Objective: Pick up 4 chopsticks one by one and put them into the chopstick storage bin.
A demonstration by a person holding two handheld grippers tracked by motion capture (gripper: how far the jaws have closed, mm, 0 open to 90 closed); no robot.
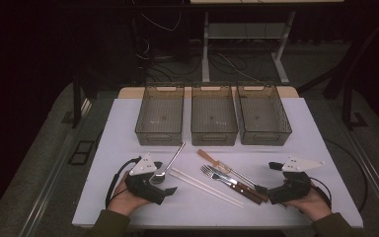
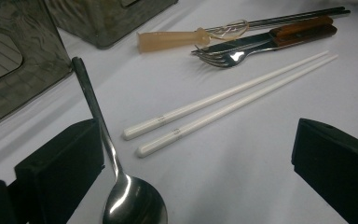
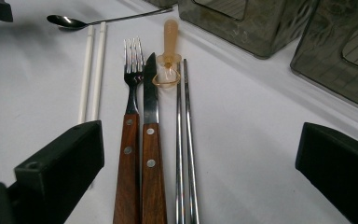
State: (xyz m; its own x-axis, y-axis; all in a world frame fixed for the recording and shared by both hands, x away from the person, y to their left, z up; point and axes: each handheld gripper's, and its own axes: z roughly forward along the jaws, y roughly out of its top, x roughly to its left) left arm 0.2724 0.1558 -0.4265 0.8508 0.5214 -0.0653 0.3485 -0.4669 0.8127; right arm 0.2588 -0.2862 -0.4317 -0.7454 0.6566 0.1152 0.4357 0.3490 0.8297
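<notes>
Both tongs wide open, nothing gripped. Left gripper straddles the spoon: bowl sits between my jaws, close against the left one, handle running away from me toward the bins. White chopsticks lie just ahead and to the right of that gap, well clear of the right jaw.

Right gripper is lined up on the bundle: fork and knife with wooden handles side by side, touching or nearly so, steel chopsticks just right of them. All three run into the gap between my jaws, nearer the left one. Amber-handled tool sits further out, over the steel chopstick tips.

Risks, my read:
- Right side: closing here likely traps fork and knife together, maybe the steel chopsticks too. Cause: they lie packed too tight for one jaw to slip between.
- Left side: spoon is off-centre, so the left jaw hits first and may skid or spin it on the smooth table.
- Round steel handle could roll out of a flat pinch.

Three bins beyond, empty.
</notes>
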